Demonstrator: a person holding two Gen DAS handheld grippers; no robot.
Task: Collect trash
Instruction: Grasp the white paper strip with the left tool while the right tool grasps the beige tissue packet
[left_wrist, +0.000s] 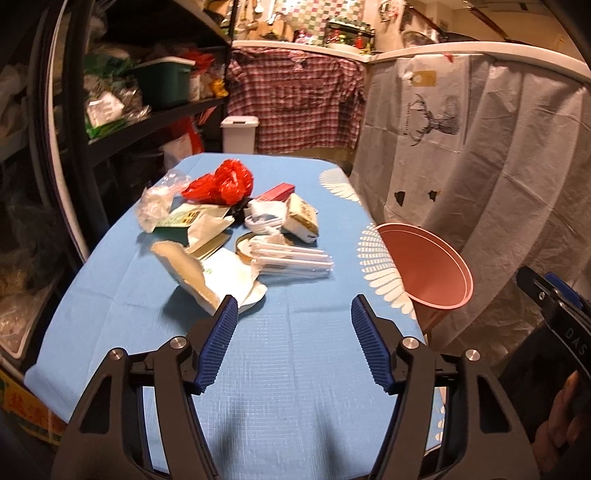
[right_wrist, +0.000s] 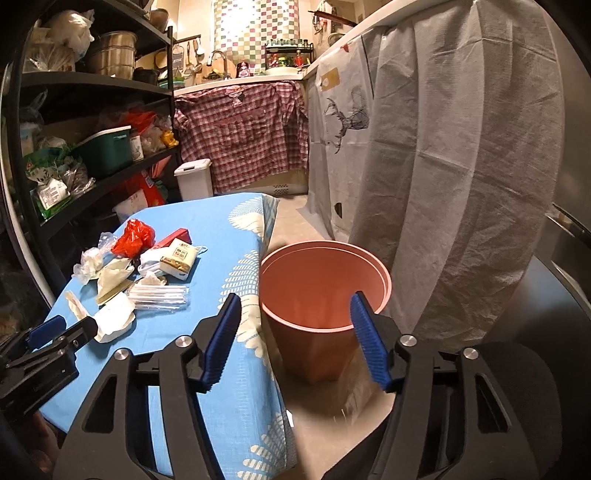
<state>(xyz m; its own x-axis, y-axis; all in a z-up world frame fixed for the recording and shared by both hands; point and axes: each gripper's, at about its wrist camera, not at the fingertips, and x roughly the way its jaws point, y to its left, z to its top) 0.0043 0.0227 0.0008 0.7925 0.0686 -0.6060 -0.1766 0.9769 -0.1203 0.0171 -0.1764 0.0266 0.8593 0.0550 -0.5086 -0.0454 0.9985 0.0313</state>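
1. Seen from the left wrist view, the left claw (left_wrist: 291, 308) hangs released over the bare near end of the blue-clothed surface (left_wrist: 288, 369), nothing between its jaws. The trash pile (left_wrist: 236, 229) lies just beyond it, toward the middle and the left edge: a red plastic bag (left_wrist: 223, 182) farthest off, a small carton (left_wrist: 301, 218), clear tubes (left_wrist: 295, 260) and a white wrapper (left_wrist: 225, 282) nearest the left pad. That wrapper looks like the likeliest first pick, since it lies closest.
2. Also in that view, the pink bin (left_wrist: 428, 269) stands tight against the right edge, its rim about level with the cloth, probably so scraps can be dropped or swept straight in.
3. From the right wrist view, the right claw (right_wrist: 293, 310) is released and empty too, aimed at the gap between the surface's right edge and the bin (right_wrist: 325, 284), which is empty inside and stands on the floor (right_wrist: 291, 225). The left claw (right_wrist: 70, 328) shows at lower left, near the white wrapper (right_wrist: 114, 319).
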